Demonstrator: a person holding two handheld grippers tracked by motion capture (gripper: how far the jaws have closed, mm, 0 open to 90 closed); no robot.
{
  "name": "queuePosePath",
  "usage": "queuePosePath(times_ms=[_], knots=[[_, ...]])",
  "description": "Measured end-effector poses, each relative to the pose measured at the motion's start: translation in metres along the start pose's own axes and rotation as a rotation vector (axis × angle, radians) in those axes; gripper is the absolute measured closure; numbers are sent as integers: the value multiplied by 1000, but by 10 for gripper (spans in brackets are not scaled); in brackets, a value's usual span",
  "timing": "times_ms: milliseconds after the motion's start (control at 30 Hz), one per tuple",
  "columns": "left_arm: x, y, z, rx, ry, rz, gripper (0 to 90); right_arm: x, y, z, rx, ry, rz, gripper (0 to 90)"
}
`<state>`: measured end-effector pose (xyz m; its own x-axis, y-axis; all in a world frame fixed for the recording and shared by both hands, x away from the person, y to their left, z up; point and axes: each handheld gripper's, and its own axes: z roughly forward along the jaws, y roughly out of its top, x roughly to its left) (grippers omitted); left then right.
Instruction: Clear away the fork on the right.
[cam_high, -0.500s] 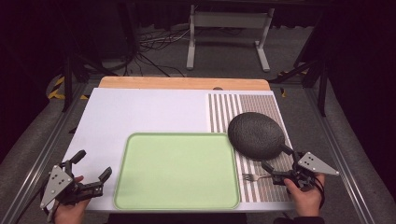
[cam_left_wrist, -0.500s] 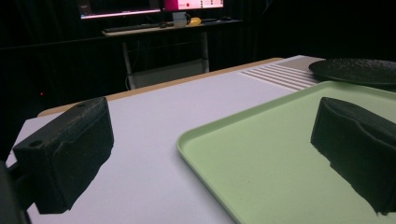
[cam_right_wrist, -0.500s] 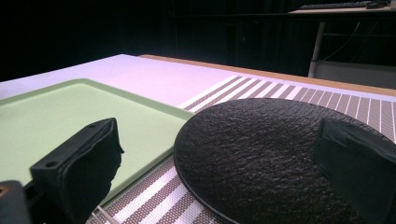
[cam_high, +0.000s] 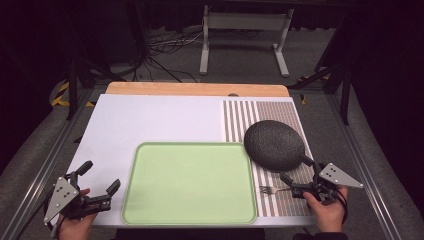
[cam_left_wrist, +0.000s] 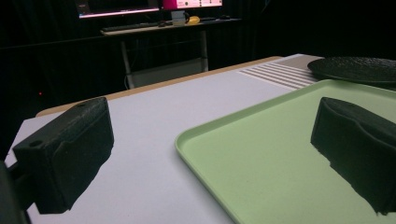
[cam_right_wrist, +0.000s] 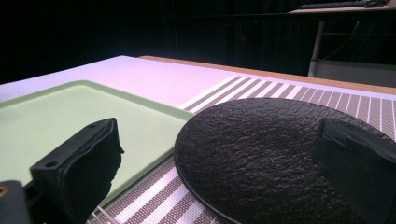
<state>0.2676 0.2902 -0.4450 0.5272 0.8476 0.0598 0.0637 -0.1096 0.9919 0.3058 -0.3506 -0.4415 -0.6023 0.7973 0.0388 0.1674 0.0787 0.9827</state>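
From the high view, the right gripper (cam_high: 295, 179) sits at the near right corner of the table, jaws spread wide with nothing between them, just beside the near rim of the black plate (cam_high: 274, 145). A small fork (cam_high: 274, 189) lies on the striped placemat (cam_high: 280, 200) right in front of that gripper, between the plate and the table's near edge. Its long axis runs side to side across the table, tines pointing left toward the green tray (cam_high: 190, 182), handle end toward the gripper.

Switch to the right gripper view: the plate's pebbled surface (cam_right_wrist: 261, 154) shows plainly between the two black jaws, and only a pale sliver of the fork (cam_right_wrist: 105, 215) peeks in at the bottom edge, so its direction can't be read here.

Over on the left, the left gripper (cam_high: 100, 184) hovers at the near left corner, jaws wide apart and empty. Its own view shows the tray's raised rim (cam_left_wrist: 205, 158) close up, one jaw over it.
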Motion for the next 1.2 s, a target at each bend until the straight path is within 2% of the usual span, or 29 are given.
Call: queuePosePath(times_ms=[167,233,367,633,800,967,1200], knots=[[0,0,0,4,0,-5,0,0,1,1,2,13,9,10],[0,0,0,4,0,-5,0,-1,4,3,6,11,-2,11],[0,-1,0,7,0,-7,0,-1,16,9,31,-18,-12,12],[0,-1,0,5,2,-10,0,3,32,23,57,23,-30,10],[0,-1,0,5,-1,-10,0,4,41,27,97,45,-49,11],[0,0,1,7,-5,-8,0,3,45,29,121,45,-52,32],[0,0,0,7,-3,-7,0,5,58,30,235,81,-138,42]])
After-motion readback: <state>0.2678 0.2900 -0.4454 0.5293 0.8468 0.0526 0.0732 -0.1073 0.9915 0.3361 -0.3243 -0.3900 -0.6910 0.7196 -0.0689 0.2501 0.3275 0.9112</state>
